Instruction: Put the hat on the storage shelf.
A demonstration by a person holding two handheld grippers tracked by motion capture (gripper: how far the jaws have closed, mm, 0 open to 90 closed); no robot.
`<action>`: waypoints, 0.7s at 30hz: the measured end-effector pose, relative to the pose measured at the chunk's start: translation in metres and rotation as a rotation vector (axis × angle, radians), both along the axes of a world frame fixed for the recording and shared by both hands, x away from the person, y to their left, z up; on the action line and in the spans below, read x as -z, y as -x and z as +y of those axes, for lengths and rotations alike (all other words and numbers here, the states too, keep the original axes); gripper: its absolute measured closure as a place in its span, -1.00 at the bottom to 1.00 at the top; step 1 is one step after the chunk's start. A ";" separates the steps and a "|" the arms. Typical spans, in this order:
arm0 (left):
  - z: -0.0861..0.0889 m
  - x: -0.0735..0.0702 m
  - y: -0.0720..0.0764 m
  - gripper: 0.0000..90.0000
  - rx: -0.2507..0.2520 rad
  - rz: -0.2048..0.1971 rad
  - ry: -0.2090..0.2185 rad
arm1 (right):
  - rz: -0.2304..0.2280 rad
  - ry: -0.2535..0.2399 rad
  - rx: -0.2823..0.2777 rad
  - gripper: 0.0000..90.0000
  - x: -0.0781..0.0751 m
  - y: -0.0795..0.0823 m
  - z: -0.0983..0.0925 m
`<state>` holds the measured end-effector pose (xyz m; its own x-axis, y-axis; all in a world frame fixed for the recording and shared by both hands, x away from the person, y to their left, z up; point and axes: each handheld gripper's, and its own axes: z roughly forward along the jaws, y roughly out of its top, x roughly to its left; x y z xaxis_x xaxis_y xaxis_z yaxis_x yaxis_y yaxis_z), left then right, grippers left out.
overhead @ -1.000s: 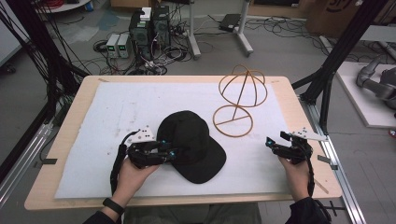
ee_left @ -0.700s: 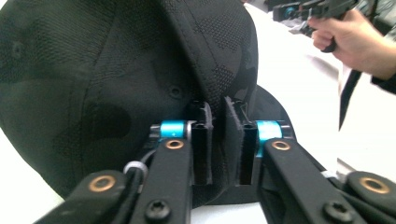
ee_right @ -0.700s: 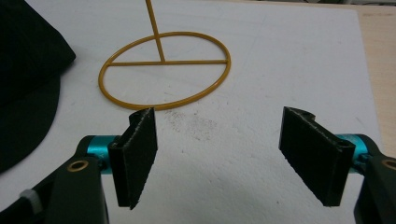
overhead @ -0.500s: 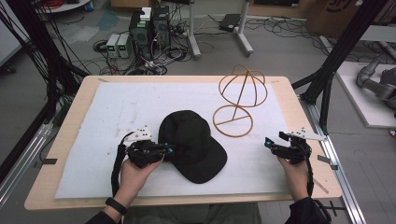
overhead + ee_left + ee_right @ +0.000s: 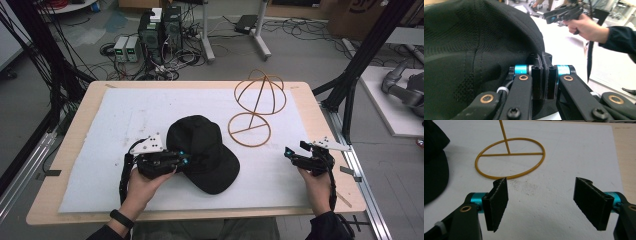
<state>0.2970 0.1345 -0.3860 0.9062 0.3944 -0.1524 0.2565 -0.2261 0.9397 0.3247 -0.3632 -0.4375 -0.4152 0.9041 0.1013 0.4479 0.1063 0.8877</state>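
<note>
cap (image 5: 205, 152) left of wire stand (image 5: 252, 112)

The baseball cap (image 5: 202, 152) is matt black woven cloth with stitched seams. The hat stand (image 5: 255, 107) is smooth, yellow-coated wire. A white, faintly rough foam mat (image 5: 125, 112) covers the pale wooden counter (image 5: 320, 120).

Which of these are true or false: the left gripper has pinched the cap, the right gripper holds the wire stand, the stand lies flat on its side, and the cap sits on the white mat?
1. The left gripper is shut on the black cap. True; its jaws have just closed on the cap's edge.
2. The right gripper holds the wire stand. False; its jaws are open and hold nothing.
3. The stand lies on its side. False; it stands upright on its ring base.
4. The cap sits on the white mat. True.
</note>
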 end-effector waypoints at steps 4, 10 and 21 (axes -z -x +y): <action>0.002 -0.014 0.001 0.95 0.031 -0.056 0.024 | 0.006 -0.001 0.002 -0.39 0.000 0.000 0.000; 0.005 -0.036 0.006 0.95 0.081 -0.129 0.067 | 0.005 0.002 0.004 -0.38 0.000 0.000 0.001; 0.010 -0.075 0.008 0.95 0.106 -0.214 0.130 | 0.005 0.003 0.010 -0.38 0.000 -0.001 -0.001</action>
<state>0.2891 0.1449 -0.3107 0.9584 0.2854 0.0038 0.0303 -0.1151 0.9929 0.3253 -0.3638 -0.4376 -0.4060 0.9084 0.1002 0.4533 0.1050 0.8851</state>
